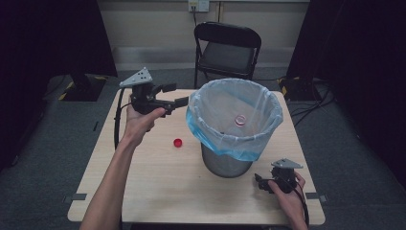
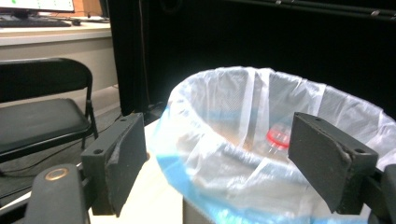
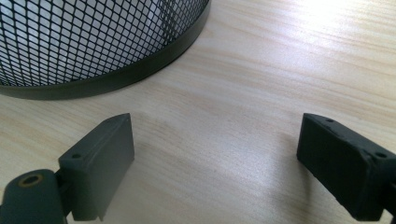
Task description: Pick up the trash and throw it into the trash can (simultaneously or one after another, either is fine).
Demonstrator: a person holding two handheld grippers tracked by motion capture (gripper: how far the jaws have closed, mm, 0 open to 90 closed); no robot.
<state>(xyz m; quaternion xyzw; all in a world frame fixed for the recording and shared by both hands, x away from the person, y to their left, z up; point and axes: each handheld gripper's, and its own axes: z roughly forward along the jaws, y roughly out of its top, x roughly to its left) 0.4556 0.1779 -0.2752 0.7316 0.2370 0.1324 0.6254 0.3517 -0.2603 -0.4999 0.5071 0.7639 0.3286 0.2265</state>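
High view: left gripper (image 1: 178, 94) is released & empty beside the bin (image 1: 234, 120), w/ the red cap (image 1: 178, 142) on the pale wood table (image 1: 158, 187) below; a careless dive could nudge the bin or flick the cap away. Left gripper view: bottle (image 2: 275, 140) lies in the liner, folding chair (image 2: 42, 112) & dark curtains behind. Right gripper view: right gripper (image 3: 215, 163) gapes empty over bare wood near the mesh base.

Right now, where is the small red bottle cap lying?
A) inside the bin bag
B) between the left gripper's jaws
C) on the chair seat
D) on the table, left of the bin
D: in the high view the red cap lies on the bare wooden table, left of the lined bin.
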